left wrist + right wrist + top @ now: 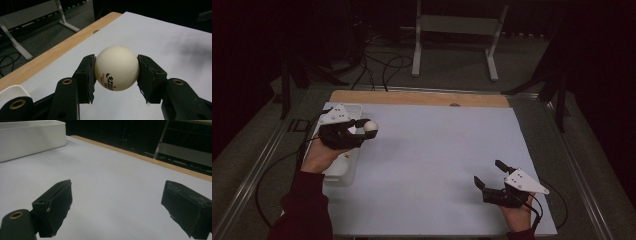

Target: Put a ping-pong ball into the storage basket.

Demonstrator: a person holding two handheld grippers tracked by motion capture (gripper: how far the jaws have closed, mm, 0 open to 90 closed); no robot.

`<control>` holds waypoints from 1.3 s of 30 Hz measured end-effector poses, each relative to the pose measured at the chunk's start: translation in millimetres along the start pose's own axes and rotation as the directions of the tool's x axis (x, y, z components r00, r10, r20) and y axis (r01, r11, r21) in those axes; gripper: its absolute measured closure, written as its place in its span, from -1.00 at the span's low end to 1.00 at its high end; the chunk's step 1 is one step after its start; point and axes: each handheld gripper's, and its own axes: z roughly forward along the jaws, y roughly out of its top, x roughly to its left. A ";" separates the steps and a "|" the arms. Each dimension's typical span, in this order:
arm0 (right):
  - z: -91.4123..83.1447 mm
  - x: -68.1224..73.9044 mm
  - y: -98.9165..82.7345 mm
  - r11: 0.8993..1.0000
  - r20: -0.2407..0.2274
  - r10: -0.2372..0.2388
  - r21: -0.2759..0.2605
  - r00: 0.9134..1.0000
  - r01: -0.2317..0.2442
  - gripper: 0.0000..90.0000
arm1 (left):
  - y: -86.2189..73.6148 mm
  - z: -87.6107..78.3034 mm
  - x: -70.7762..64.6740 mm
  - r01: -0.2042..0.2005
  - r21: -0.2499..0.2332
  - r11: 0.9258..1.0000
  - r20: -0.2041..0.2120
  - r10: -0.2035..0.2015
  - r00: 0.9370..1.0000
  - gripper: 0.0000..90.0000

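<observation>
A white ping-pong ball (117, 68) with a dark printed logo sits pinched between the two black jaws of my left gripper (116, 71), which is shut on it. In the high view that ball (370, 126) hangs above the white sheet just right of a white tray (343, 170), with the left gripper (366, 131) held over the tray's right rim. My right gripper (489, 174) rests low at the sheet's front right, open, with nothing between its jaws. In the right gripper view its pads (58, 202) stand wide apart over bare white sheet.
A white sheet (432, 160) covers the table, with a strip of bare wood (412, 97) along the far edge. The long white tray (30, 140) lies at the left side. Cables and a white metal stand (457, 30) are on the floor beyond the table.
</observation>
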 end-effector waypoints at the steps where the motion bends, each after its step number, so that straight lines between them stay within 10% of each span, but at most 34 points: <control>1: 0.0 0.0 0.0 1.000 0.000 0.000 0.000 1.000 0.000 -0.79 | -0.2 -0.5 -0.1 0.000 0.000 1.000 -0.001 0.000 1.000 0.15; 39: -0.2 0.5 -0.3 1.000 0.001 0.000 -0.001 1.000 0.000 -0.79 | -19.0 -22.2 3.8 0.019 -0.004 1.000 -0.027 -0.019 0.999 0.15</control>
